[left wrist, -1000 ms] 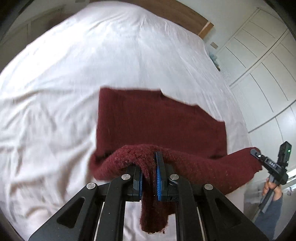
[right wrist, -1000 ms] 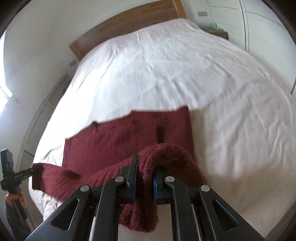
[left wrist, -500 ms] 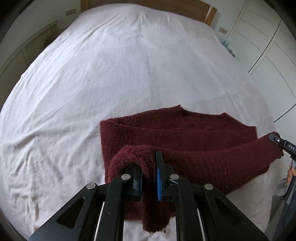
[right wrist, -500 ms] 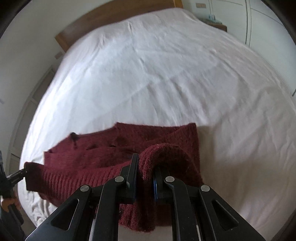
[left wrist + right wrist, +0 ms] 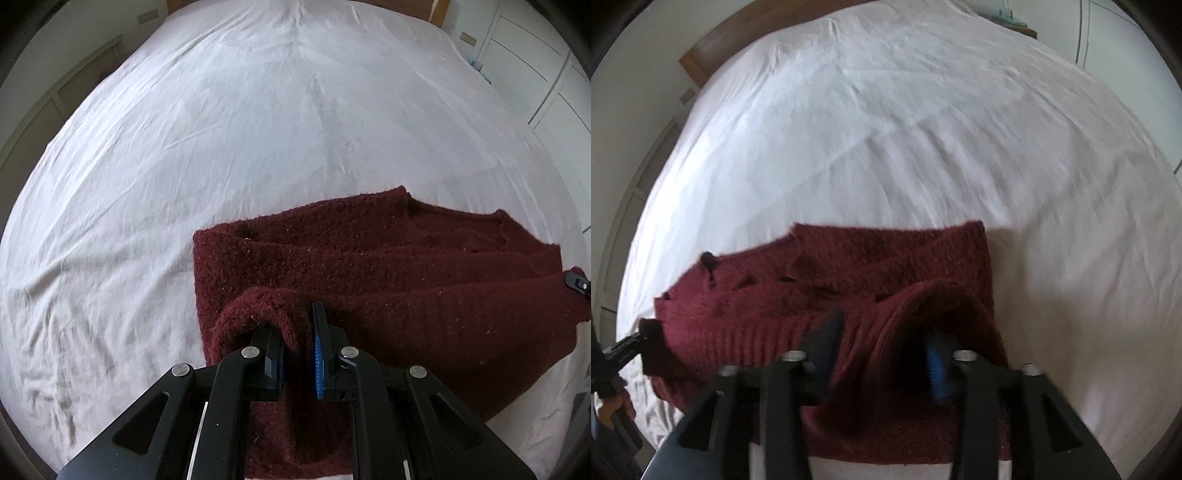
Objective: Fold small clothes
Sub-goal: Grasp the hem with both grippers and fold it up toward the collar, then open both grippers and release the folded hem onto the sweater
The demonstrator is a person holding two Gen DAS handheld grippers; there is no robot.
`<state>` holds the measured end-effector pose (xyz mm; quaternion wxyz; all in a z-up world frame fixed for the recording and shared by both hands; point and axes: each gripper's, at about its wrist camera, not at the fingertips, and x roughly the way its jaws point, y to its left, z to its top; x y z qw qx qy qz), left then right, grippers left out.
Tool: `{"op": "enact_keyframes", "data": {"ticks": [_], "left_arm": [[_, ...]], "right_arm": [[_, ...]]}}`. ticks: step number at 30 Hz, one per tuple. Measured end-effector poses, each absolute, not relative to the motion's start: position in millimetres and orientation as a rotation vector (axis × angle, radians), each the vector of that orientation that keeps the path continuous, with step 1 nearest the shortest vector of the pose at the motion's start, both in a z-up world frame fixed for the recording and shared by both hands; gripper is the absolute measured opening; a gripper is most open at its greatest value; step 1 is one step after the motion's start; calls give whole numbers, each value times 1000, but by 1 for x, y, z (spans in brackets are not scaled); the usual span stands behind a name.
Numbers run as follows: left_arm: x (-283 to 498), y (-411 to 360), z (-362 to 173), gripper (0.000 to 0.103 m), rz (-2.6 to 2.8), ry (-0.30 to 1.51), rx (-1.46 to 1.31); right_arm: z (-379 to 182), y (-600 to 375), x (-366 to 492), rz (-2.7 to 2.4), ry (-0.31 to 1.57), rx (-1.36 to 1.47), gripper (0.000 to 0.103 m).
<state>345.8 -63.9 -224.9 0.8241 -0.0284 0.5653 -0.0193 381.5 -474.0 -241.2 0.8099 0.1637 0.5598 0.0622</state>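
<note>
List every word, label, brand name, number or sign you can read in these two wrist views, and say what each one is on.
None can be read.
The dark red knit garment shows no tag or print.
The white bedsheet is plain.
The left gripper and right gripper carry no visible marking.
The small plates on the wall beside the headboard are too small to show any text.

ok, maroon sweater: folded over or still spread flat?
Folded over. The maroon sweater lies doubled on the white bedsheet, stacked layers showing at its left edge, near hem draped back over the body.
</note>
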Motion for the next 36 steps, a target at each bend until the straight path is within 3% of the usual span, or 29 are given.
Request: {"op": "enact_keyframes", "data": {"ticks": [3, 5, 9, 16, 23, 25, 30, 31, 36], "left_arm": [[351, -61, -218, 13, -34, 1214, -90], [352, -60, -207, 22, -47, 1199, -94], [350, -63, -183, 51, -45, 1133, -100], [344, -74, -158, 56, -60, 1084, -68], [335, -99, -186, 61, -98, 1139, -31], [331, -105, -195, 77, -116, 1157, -30], [315, -130, -211, 102, -174, 1140, -12], [311, -135, -215, 102, -193, 1137, 2], [297, -148, -231, 102, -220, 1123, 55]], "right_arm": [[-223, -474, 383, 128, 1157, 333, 59], [-213, -475, 385, 128, 1135, 321, 63], [-202, -475, 386, 128, 1108, 304, 69], [-201, -471, 383, 139, 1103, 289, 75], [-219, -446, 367, 166, 1141, 213, 80], [-224, -430, 357, 179, 1134, 161, 82], [-236, -383, 330, 222, 1092, 34, 95], [-239, -377, 326, 229, 1087, 22, 103], [-256, -351, 303, 232, 1035, -1, 103]]}}
